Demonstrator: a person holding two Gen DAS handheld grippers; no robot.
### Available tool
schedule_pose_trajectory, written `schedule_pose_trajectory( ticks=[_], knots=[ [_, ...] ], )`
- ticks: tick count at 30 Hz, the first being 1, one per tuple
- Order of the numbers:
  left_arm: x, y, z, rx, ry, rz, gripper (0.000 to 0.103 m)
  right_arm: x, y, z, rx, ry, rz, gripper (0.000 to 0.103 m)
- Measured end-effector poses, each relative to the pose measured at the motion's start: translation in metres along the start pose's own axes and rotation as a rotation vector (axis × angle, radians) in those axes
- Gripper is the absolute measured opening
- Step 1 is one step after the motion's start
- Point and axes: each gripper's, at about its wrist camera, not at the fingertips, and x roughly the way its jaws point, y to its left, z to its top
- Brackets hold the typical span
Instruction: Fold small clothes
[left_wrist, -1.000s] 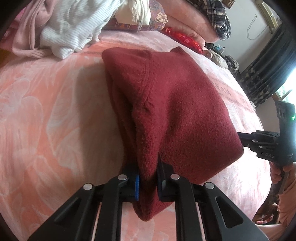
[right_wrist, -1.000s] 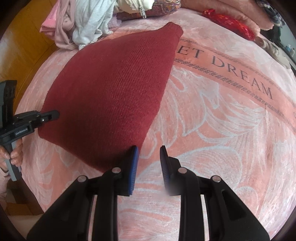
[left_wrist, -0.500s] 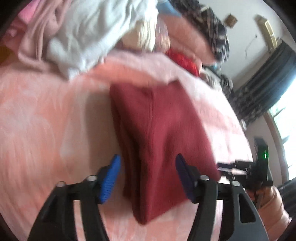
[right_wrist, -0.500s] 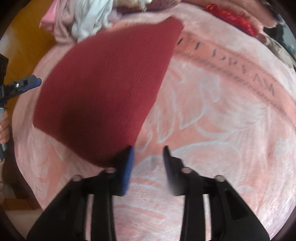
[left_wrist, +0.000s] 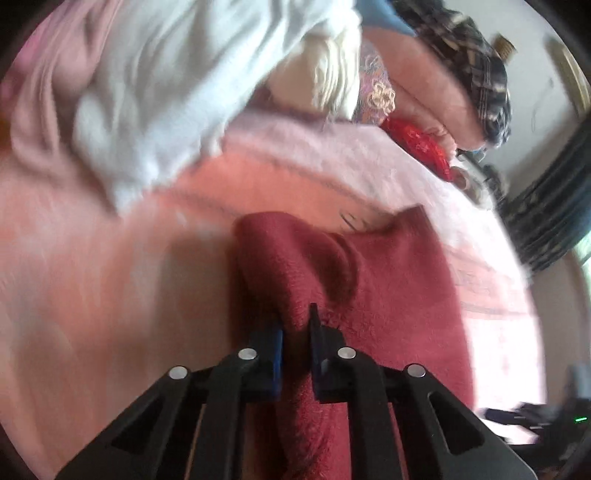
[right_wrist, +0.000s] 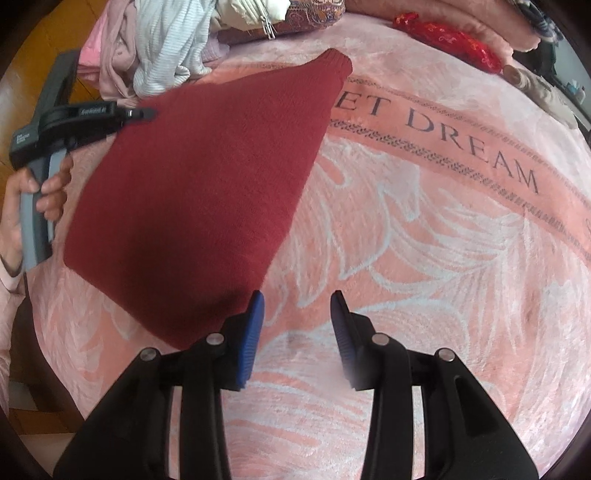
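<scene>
A dark red knitted garment (right_wrist: 207, 192) lies folded on the pink bedspread (right_wrist: 424, 240). In the left wrist view my left gripper (left_wrist: 295, 328) is shut on a raised fold of the red garment (left_wrist: 388, 302) along its left edge. The left gripper also shows in the right wrist view (right_wrist: 147, 112), at the garment's far left edge. My right gripper (right_wrist: 297, 306) is open and empty, just off the garment's near right corner, its blue pad (right_wrist: 251, 332) beside the cloth.
A heap of white, pale pink and cream clothes (right_wrist: 166, 48) lies at the far left of the bed. A red pouch (right_wrist: 450, 38) and pink bedding lie at the back. The bedspread reads "DREAM" (right_wrist: 472, 147). Dark curtains (left_wrist: 546, 221) hang at right.
My left gripper let go of the garment's near corner, opened, moved forward along its left edge and shut on a fold there. My right gripper opened wider and stayed near the right corner.
</scene>
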Motion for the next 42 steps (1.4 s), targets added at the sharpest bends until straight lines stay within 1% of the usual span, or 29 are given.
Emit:
schedule_pose_trajectory(
  ticks=[1,2,3,4,5,6,7,8,9,10,11,13,16,18,20,21,25,27,29,30,33,34,35,36,37,38,39,41,42],
  knots=[
    [0.011,0.002,0.0,-0.006,0.023,0.036,0.011,0.001,0.0,0.0,0.0,0.004,0.008,0.038],
    [0.019,0.006,-0.002,-0.029,0.056,0.014,0.011,0.001,0.001,0.0,-0.002,0.004,0.013,0.038],
    [0.021,0.007,-0.004,-0.036,0.071,-0.005,0.011,0.0,0.0,0.0,-0.002,0.0,0.014,0.038],
    [0.016,0.007,-0.007,-0.031,0.067,-0.012,0.014,-0.002,-0.001,0.001,0.0,-0.003,0.019,0.038],
    [0.01,0.008,-0.008,-0.032,0.071,-0.029,0.017,-0.003,-0.003,0.003,0.008,-0.005,0.03,0.04],
    [0.004,0.01,-0.009,-0.047,0.08,-0.05,0.028,-0.005,-0.007,0.005,0.03,-0.007,0.057,0.041],
    [-0.004,0.016,-0.011,-0.09,0.103,-0.098,0.046,-0.007,-0.01,0.008,0.049,-0.006,0.08,0.041],
    [-0.011,0.024,-0.015,-0.138,0.125,-0.172,0.053,-0.008,-0.013,0.01,0.067,-0.006,0.101,0.041],
    [-0.017,0.029,-0.018,-0.165,0.146,-0.231,0.067,-0.01,-0.015,0.015,0.083,-0.008,0.119,0.042],
    [-0.02,0.032,-0.023,-0.173,0.159,-0.251,0.08,-0.011,-0.015,0.02,0.094,-0.011,0.131,0.046],
    [-0.021,0.034,-0.027,-0.18,0.176,-0.263,0.083,-0.011,-0.016,0.026,0.104,-0.014,0.137,0.054],
    [-0.018,0.034,-0.035,-0.184,0.197,-0.26,0.084,-0.007,-0.016,0.036,0.141,-0.018,0.164,0.06],
    [-0.003,0.031,-0.039,-0.166,0.248,-0.253,0.084,0.006,-0.012,0.049,0.173,0.004,0.202,0.06],
    [0.005,0.029,-0.039,-0.157,0.27,-0.264,0.084,0.015,-0.008,0.057,0.178,0.008,0.203,0.062],
    [0.014,0.026,-0.039,-0.143,0.288,-0.283,0.084,0.023,-0.008,0.063,0.203,0.006,0.22,0.069],
    [0.018,0.025,-0.038,-0.137,0.298,-0.295,0.086,0.026,-0.009,0.066,0.211,0.007,0.227,0.07],
    [0.026,0.025,-0.035,-0.144,0.324,-0.341,0.088,0.038,-0.01,0.076,0.232,0.022,0.26,0.072],
    [0.029,0.022,-0.035,-0.138,0.336,-0.34,0.088,0.046,-0.007,0.08,0.234,0.039,0.282,0.073],
    [0.03,0.018,-0.036,-0.116,0.341,-0.338,0.089,0.053,-0.005,0.082,0.24,0.053,0.295,0.079],
    [0.03,0.016,-0.037,-0.102,0.343,-0.331,0.089,0.059,-0.003,0.083,0.247,0.06,0.299,0.08],
    [0.031,0.01,-0.039,-0.074,0.334,-0.322,0.089,0.067,-0.003,0.082,0.263,0.063,0.311,0.079],
    [0.03,0.008,-0.039,-0.066,0.325,-0.316,0.085,0.068,-0.003,0.08,0.269,0.062,0.32,0.076],
    [0.029,0.007,-0.04,-0.057,0.316,-0.313,0.082,0.067,-0.005,0.079,0.274,0.057,0.329,0.07],
    [0.027,0.006,-0.041,-0.047,0.306,-0.31,0.072,0.066,-0.007,0.078,0.28,0.052,0.34,0.066],
    [0.026,0.006,-0.041,-0.047,0.294,-0.323,0.061,0.063,-0.008,0.077,0.282,0.041,0.356,0.058],
    [0.023,0.007,-0.042,-0.06,0.284,-0.345,0.057,0.06,-0.01,0.076,0.279,0.032,0.363,0.053],
    [0.022,0.008,-0.043,-0.067,0.275,-0.356,0.052,0.057,-0.01,0.075,0.278,0.024,0.369,0.05],
    [0.02,0.006,-0.044,-0.061,0.259,-0.364,0.047,0.049,-0.01,0.072,0.26,0.003,0.377,0.044],
    [0.016,0.005,-0.045,-0.058,0.246,-0.377,0.044,0.044,-0.01,0.071,0.254,-0.002,0.38,0.043]
  ],
)
